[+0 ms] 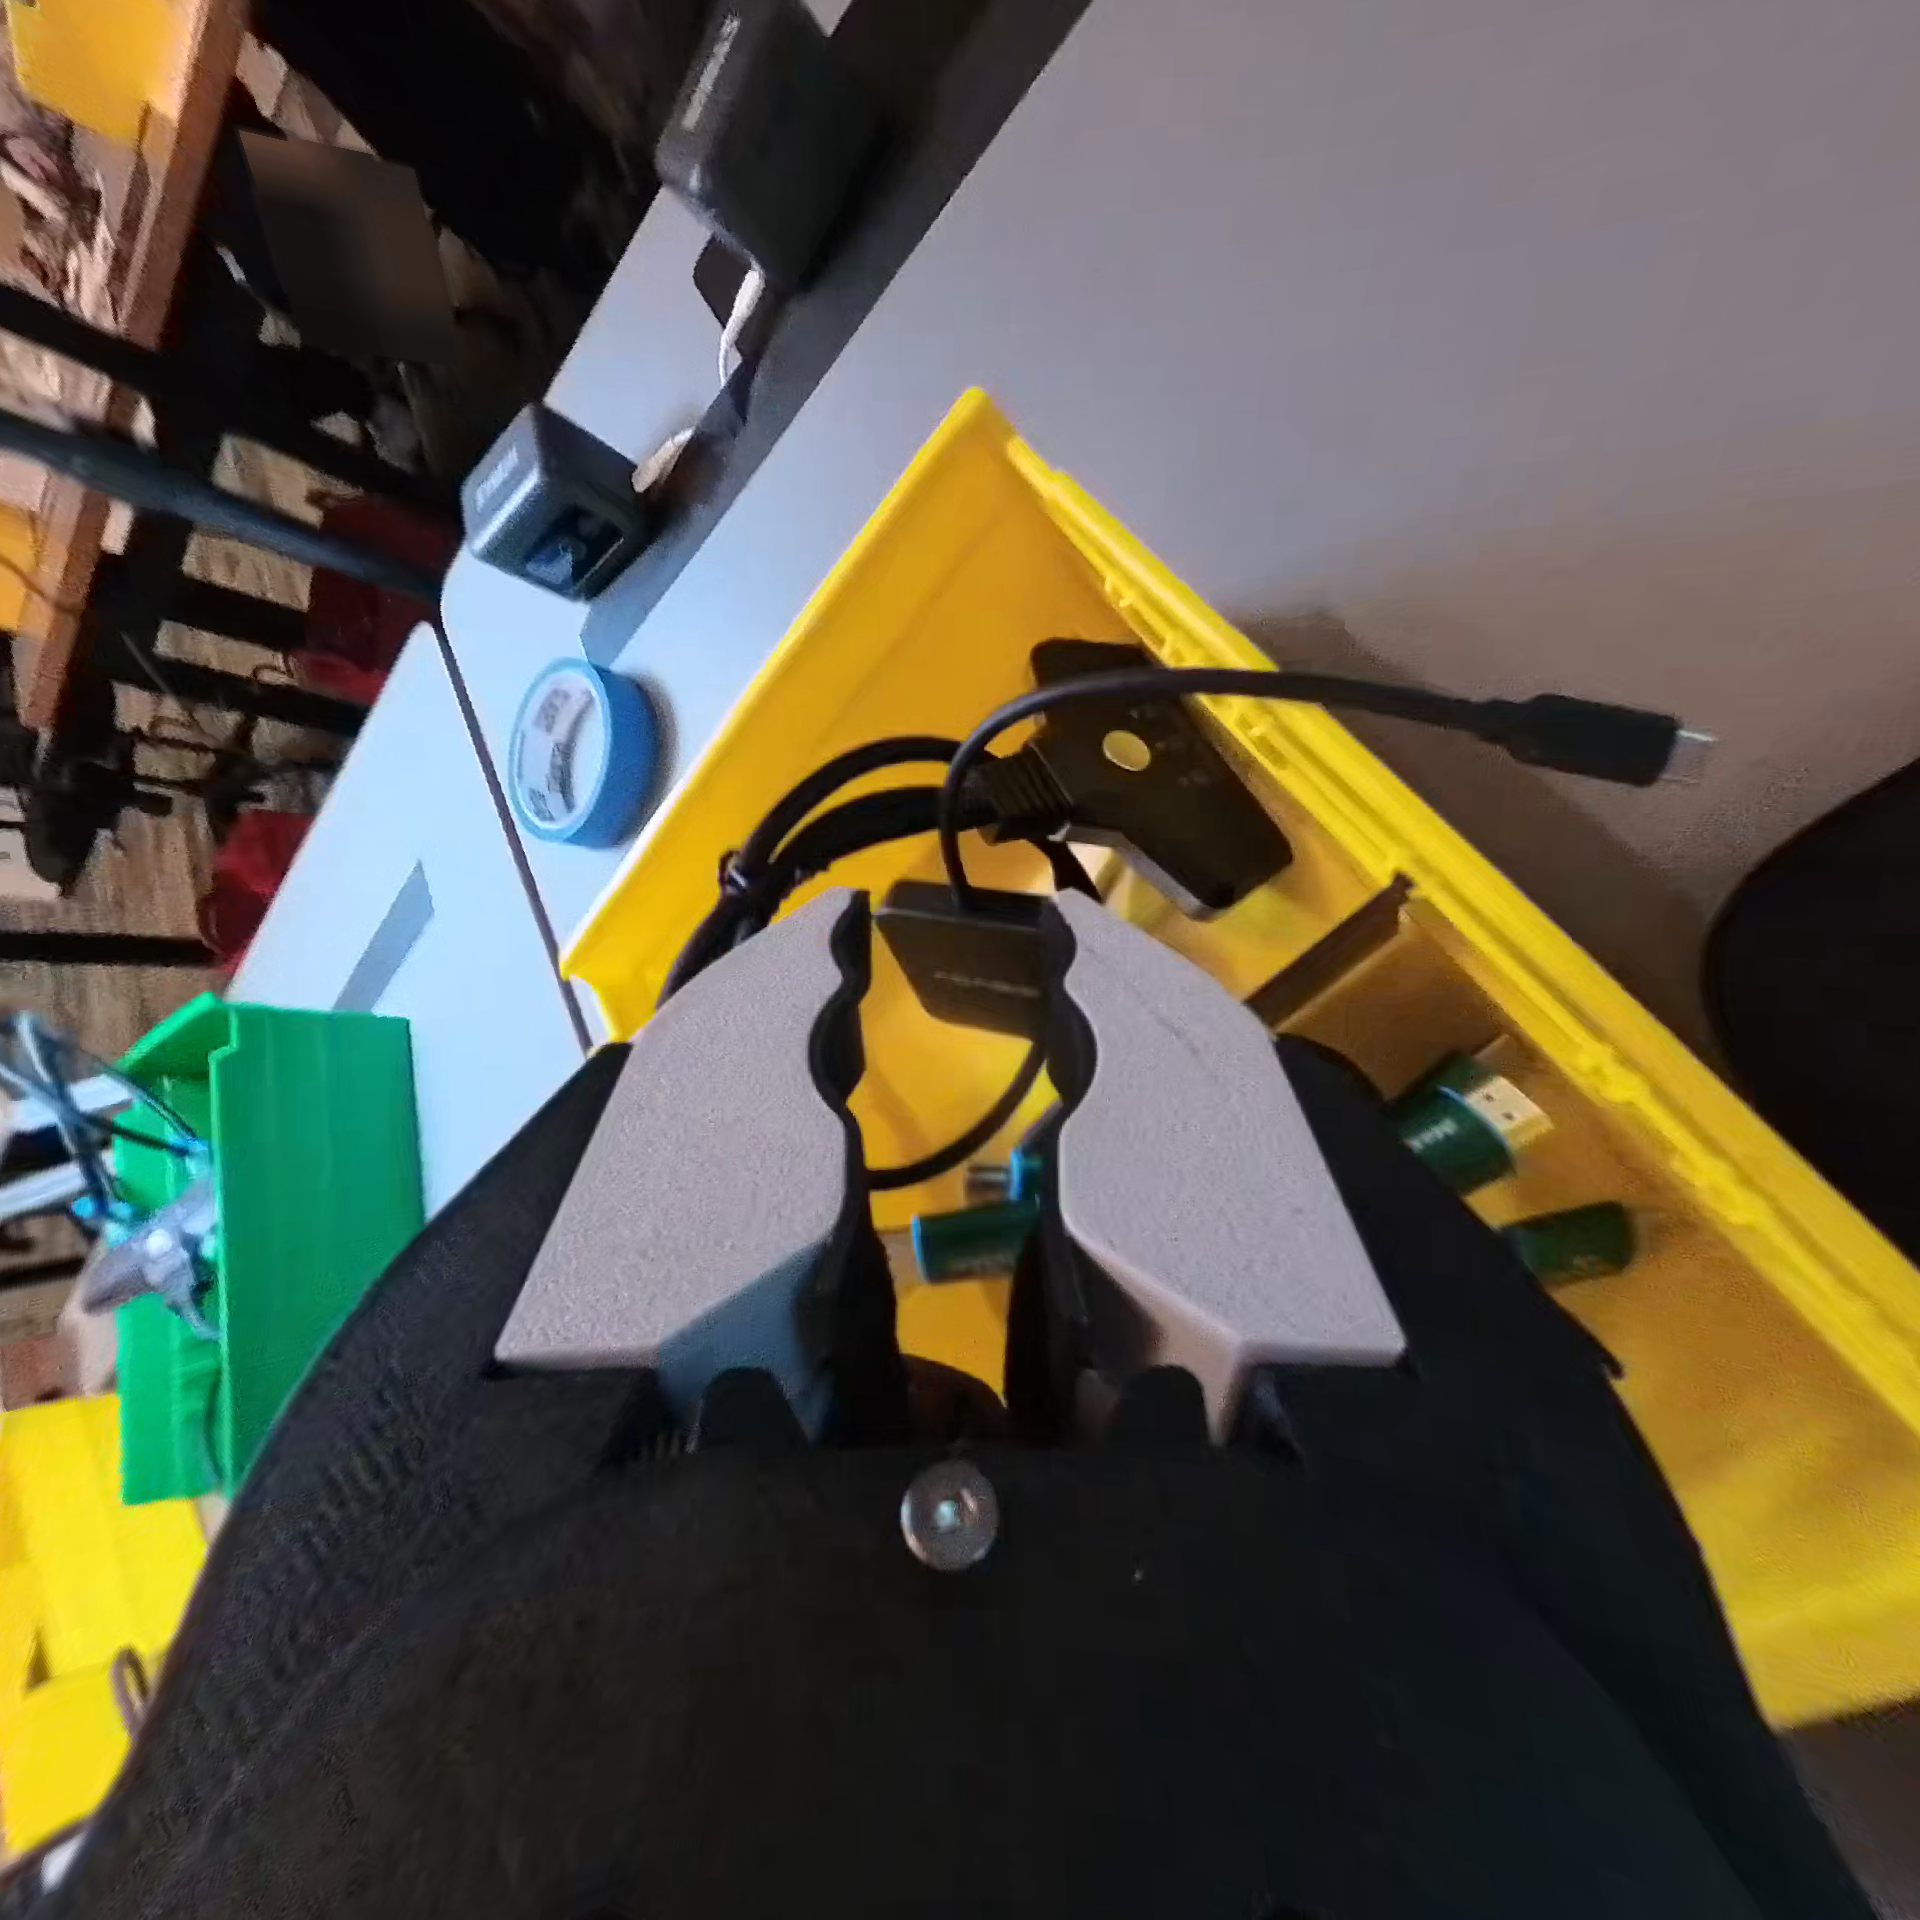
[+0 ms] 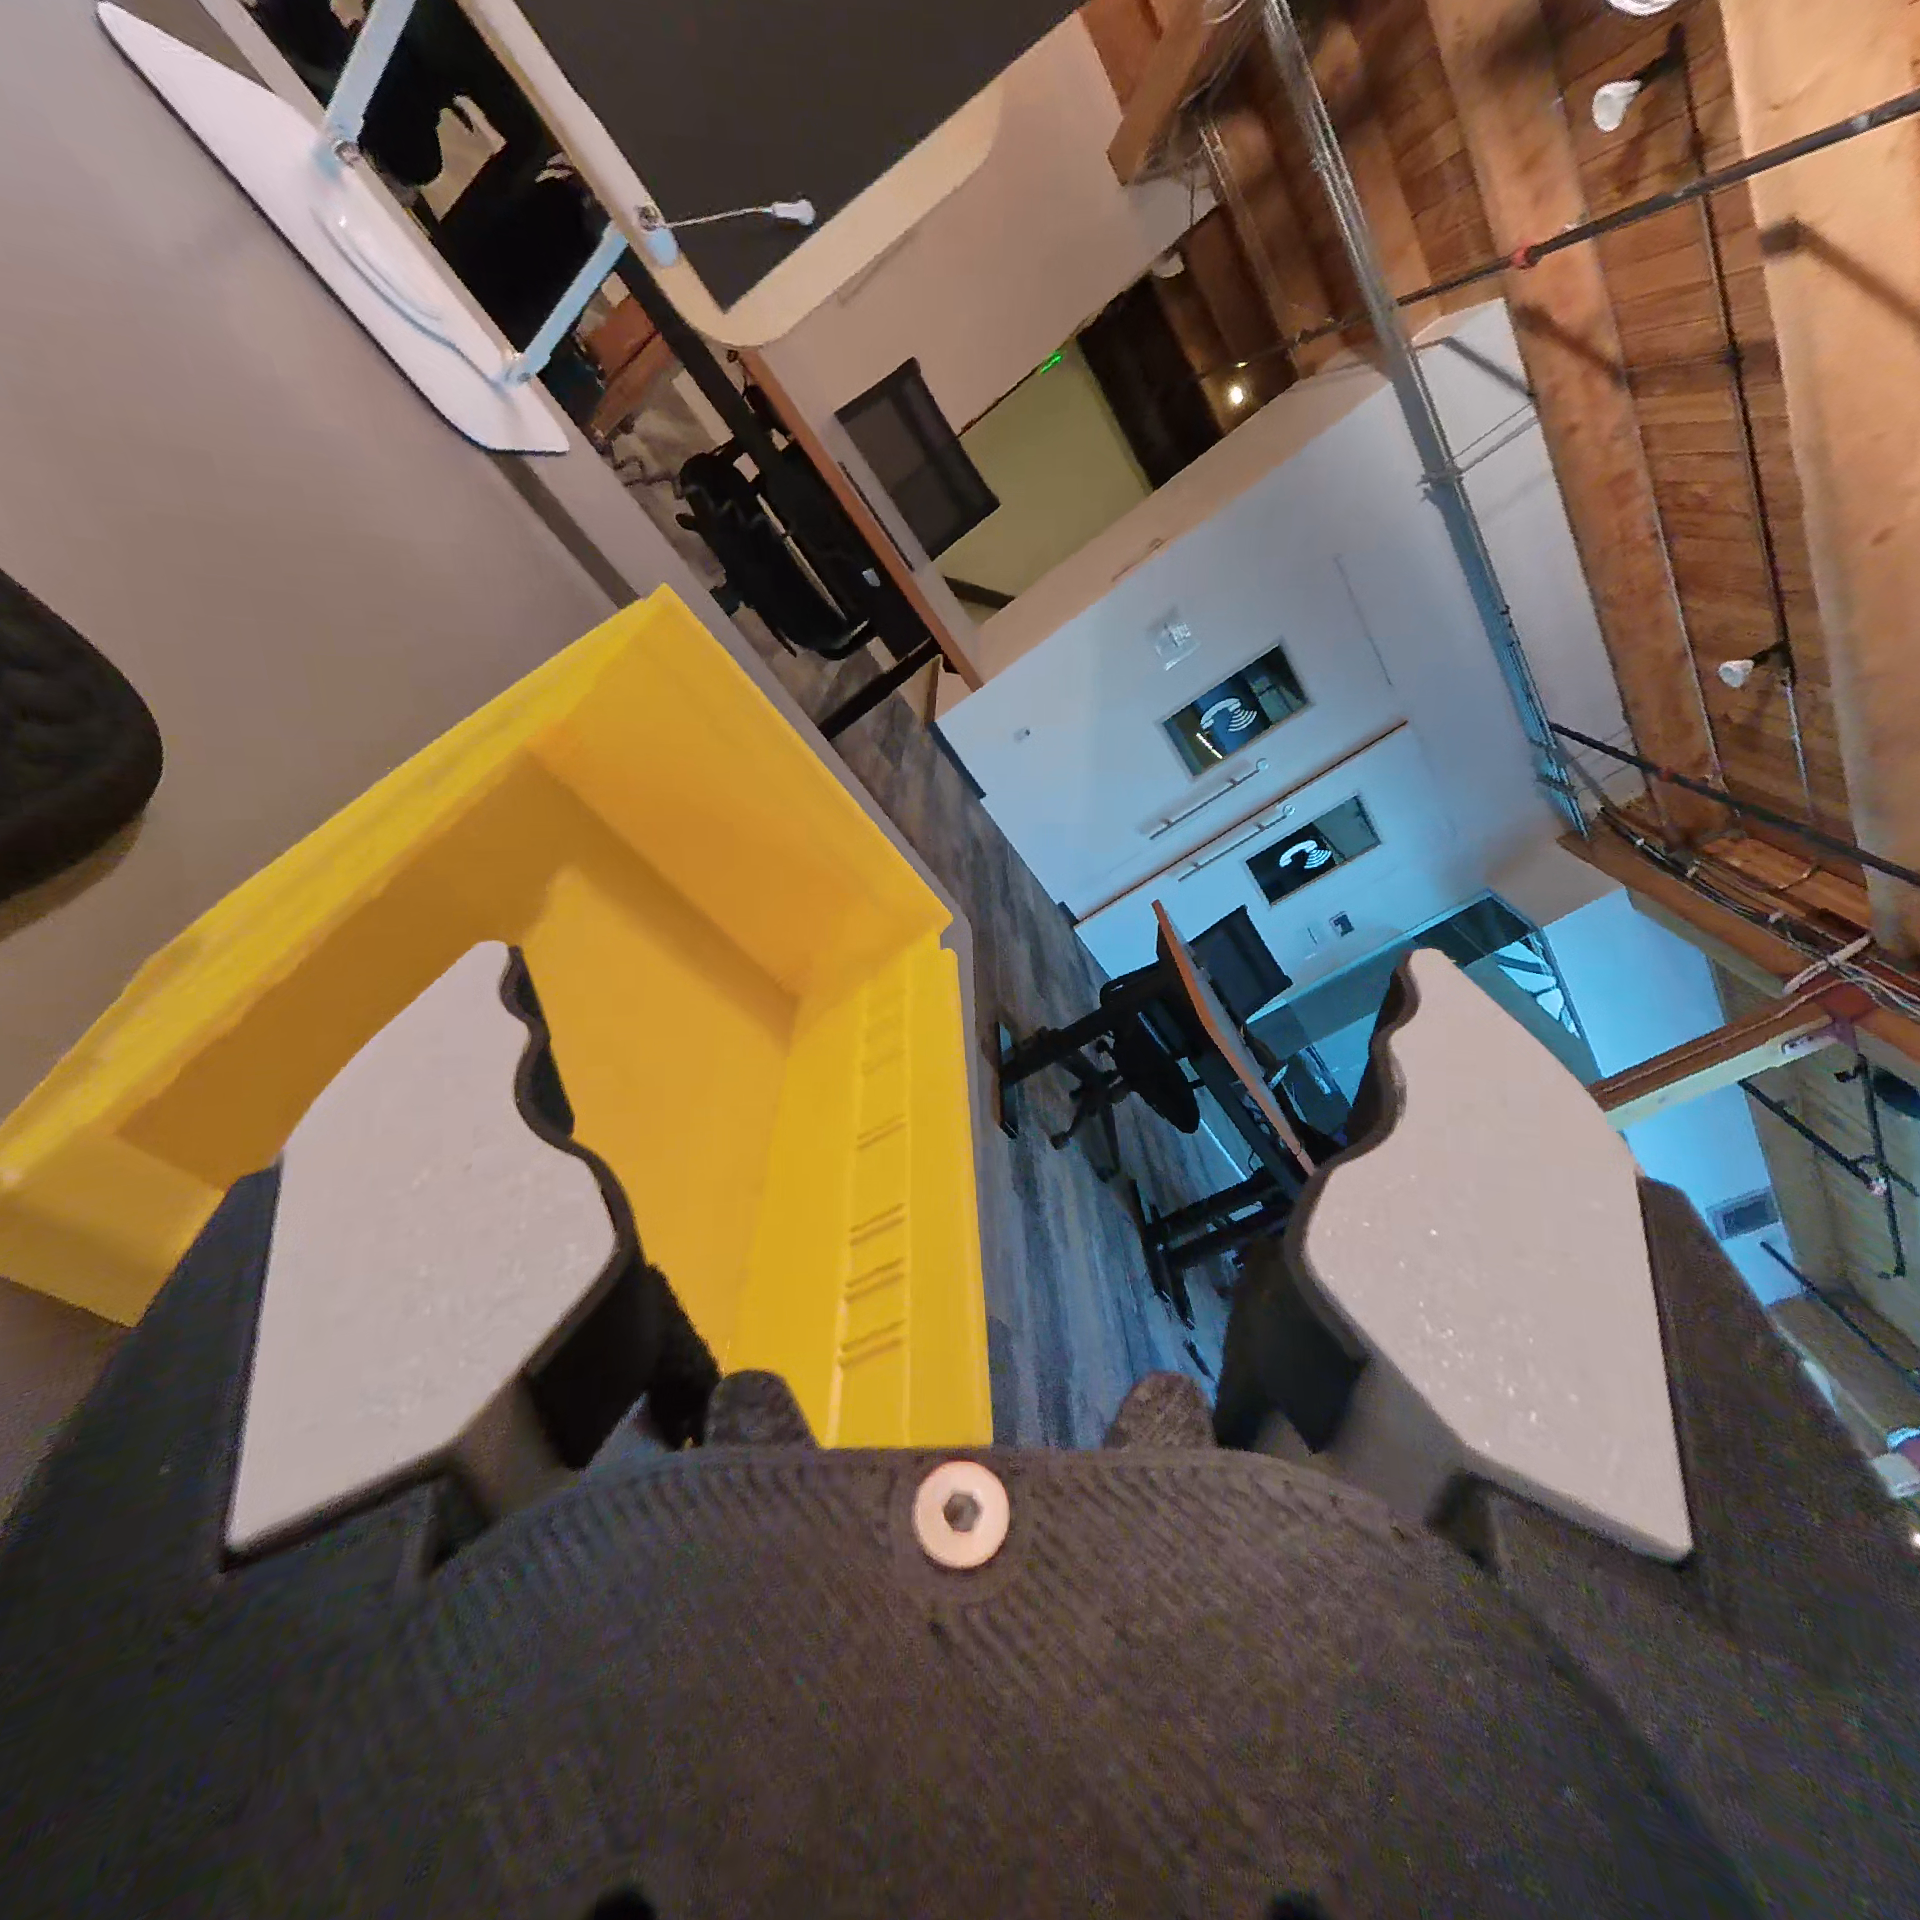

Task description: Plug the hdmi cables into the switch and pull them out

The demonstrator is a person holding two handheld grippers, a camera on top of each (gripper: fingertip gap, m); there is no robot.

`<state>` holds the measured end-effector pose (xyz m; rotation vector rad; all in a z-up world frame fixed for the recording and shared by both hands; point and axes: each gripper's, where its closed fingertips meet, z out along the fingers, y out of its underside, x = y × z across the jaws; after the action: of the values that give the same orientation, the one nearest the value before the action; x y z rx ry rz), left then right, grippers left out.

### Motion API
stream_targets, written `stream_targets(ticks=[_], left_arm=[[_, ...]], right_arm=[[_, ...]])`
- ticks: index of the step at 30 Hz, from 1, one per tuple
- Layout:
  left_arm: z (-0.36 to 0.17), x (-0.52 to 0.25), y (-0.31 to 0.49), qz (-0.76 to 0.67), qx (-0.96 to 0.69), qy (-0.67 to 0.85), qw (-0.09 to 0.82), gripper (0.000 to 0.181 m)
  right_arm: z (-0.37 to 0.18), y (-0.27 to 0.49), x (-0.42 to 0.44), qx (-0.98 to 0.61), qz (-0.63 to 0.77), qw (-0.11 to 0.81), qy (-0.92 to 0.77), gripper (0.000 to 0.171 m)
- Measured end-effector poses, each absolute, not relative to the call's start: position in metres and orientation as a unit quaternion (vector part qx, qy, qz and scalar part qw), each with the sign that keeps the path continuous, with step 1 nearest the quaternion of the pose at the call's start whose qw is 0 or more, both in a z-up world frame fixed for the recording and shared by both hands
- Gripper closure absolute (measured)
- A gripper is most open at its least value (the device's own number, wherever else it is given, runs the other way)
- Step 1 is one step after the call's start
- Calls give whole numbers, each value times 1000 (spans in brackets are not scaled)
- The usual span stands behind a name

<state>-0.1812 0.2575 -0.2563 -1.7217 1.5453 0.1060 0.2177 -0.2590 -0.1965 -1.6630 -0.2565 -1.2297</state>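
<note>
Left wrist view: left tongs point(image 1: 961, 935) clamped on black plug point(image 1: 961, 961) over yellow bin point(image 1: 831, 748), switch point(image 1: 1153, 769) at 1 o'clock; right tongs point(image 2: 956, 966) apart.

Left claw point(image 1: 961, 940) clamped on small black adapter block point(image 1: 961, 961) above yellow bin point(image 1: 935, 582). Black switch point(image 1: 1153, 769) against bin's far wall, cable plugged in. Green-tipped connectors point(image 1: 1465, 1127) on bin floor. Blue tape roll point(image 1: 587, 753) beside bin on worktop point(image 1: 1403, 260).
</note>
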Motion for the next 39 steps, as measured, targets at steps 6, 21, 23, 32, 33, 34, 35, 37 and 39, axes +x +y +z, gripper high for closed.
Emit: stream_targets(ticks=[6,21,23,32,33,34,35,37,39], left_arm=[[-278,-161,283,106,-609,689,378,149],[-211,-186,283,49,-624,583,518,177],[-179,-196,277,40,-617,545,567,177],[-67,-178,179,-146,-481,408,762,177],[-62,-172,162,-179,-466,398,769,177],[-60,-167,145,-212,-453,391,773,177],[-58,-162,130,-244,-440,377,778,177],[-56,-153,100,-317,-414,343,781,177],[-59,-141,71,-399,-396,306,768,177]], right_arm=[[-202,-256,218,-697,-506,496,-114,26],[-207,-252,216,-704,-501,486,-127,29],[-207,-249,213,-704,-497,490,-131,30],[-192,-192,157,-668,-381,618,-165,46],[-190,-180,142,-658,-350,643,-177,48],[-188,-168,125,-647,-317,667,-190,51],[-185,-156,106,-634,-282,691,-203,54],[-181,-133,65,-605,-206,734,-230,61],[-178,-113,20,-566,-137,773,-254,66]])
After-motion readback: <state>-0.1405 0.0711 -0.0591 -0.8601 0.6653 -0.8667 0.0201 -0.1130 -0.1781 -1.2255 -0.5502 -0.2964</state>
